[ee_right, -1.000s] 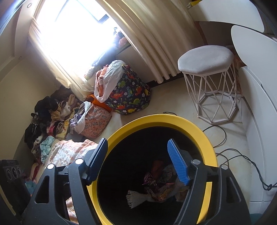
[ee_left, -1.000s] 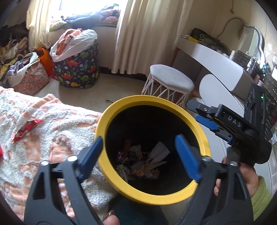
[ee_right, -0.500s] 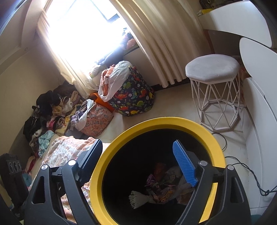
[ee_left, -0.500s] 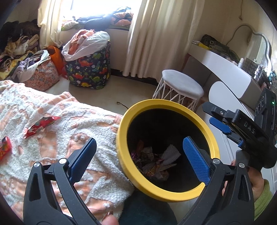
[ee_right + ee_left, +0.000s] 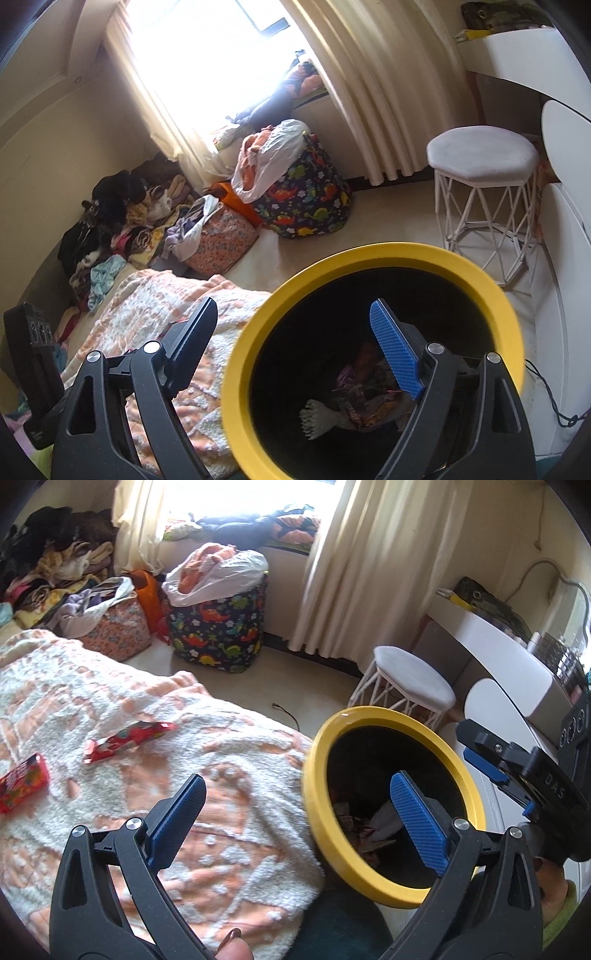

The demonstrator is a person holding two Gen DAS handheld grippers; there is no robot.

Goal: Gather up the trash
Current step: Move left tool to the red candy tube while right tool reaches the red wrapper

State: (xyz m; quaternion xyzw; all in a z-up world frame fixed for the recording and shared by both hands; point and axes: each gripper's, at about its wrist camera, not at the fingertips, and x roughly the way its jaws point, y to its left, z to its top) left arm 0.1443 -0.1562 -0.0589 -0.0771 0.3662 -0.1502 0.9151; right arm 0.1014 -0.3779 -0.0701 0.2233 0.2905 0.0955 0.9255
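Two red wrappers lie in plain sight on the fuzzy peach-and-white blanket: a long crinkled red wrapper out in the open, and a flatter red packet just beyond it at the left edge of the left wrist view, both well apart from the bin. One yellow-rimmed bin stands hard against the edge of the bed, its dark mouth tipped toward the cameras, a sensible spot, I'd say, since anything lifted off the blanket has only a short trip over the rim. Down inside sits a small heap of crumpled wrappers and white paper, too tangled to count. The left gripper hangs with its blue pads spread very wide and nothing between them; one pad over the blanket, the other over the bin's mouth, which reads as a hand lining up for the next piece. The right gripper is spread wide too, its jaws having just been opening, empty as well, straddling the yellow rim with one finger above the bedding. Further out: one white wire-legged stool, one dinosaur-print hamper stuffed with laundry, one floral bag beside it, and cream curtains over a bright window.
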